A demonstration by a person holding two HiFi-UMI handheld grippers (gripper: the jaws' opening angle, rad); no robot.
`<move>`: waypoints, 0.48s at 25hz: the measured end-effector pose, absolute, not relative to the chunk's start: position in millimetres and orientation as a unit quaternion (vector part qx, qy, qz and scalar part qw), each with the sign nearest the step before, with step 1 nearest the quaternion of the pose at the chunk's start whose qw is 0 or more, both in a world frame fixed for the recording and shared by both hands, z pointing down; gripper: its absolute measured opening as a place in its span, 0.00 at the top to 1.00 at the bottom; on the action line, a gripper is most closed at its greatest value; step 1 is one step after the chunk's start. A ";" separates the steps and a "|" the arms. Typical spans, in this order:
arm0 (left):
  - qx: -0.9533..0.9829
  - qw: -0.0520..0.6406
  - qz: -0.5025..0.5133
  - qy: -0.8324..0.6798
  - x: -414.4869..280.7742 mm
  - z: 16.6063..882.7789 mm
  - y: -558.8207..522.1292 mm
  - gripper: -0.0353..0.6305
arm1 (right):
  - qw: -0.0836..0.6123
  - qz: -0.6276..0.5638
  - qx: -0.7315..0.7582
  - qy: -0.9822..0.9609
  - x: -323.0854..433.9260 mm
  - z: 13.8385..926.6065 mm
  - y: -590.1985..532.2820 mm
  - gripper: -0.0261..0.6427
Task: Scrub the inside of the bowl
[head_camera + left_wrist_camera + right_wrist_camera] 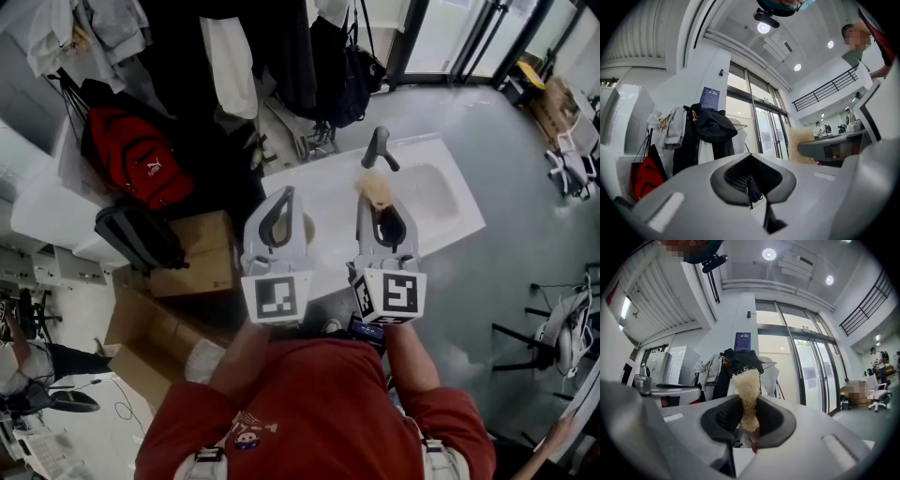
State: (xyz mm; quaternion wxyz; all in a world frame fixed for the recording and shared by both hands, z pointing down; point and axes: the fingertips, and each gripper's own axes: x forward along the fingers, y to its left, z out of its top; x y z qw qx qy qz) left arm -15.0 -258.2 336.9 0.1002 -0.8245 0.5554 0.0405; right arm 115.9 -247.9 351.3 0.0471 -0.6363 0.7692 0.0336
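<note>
In the head view both grippers are held out level in front of me, over the near edge of a white sink counter (pixel 314 178). My right gripper (pixel 382 208) is shut on a tan fibrous scrubber (pixel 378 188), which sticks up between its pads in the right gripper view (pixel 746 385). My left gripper (pixel 284 197) has its fingertips together; in the left gripper view (pixel 751 182) only a small dark scrap that I cannot identify shows between the pads. A tan rounded shape (pixel 307 228), perhaps the bowl, peeks out just right of the left gripper, mostly hidden.
The counter holds a basin (pixel 441 192) and a dark faucet (pixel 378 147) beyond the grippers. To the left are a red backpack (pixel 131 155), a dark bag (pixel 141 236) and cardboard boxes (pixel 192 255). Clothes hang at the back (pixel 230 56). An office chair (pixel 572 159) stands far right.
</note>
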 end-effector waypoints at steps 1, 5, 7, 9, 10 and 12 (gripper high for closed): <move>-0.825 0.100 0.039 0.555 -14.9 337.8 -258.4 0.94 | 0.046 0.033 -0.637 0.769 116.1 351.9 -248.0 0.85; -0.827 0.095 0.039 0.552 -14.6 343.2 -260.1 0.94 | 0.045 0.033 -0.639 0.768 116.3 353.1 -249.2 0.85; -0.829 0.097 0.040 0.550 -13.6 342.6 -259.6 0.94 | 0.044 0.033 -0.639 0.767 116.9 353.0 -248.9 0.85; -0.830 0.101 0.038 0.547 -11.8 339.7 -258.0 0.94 | 0.044 0.033 -0.639 0.767 117.6 353.1 -248.2 0.85; -0.831 0.100 0.039 0.546 -11.0 339.5 -257.5 0.94 | 0.044 0.034 -0.639 0.767 117.7 353.1 -248.0 0.85; -0.832 0.099 0.039 0.544 -10.2 340.6 -257.3 0.94 | 0.044 0.034 -0.639 0.767 117.0 353.3 -248.0 0.85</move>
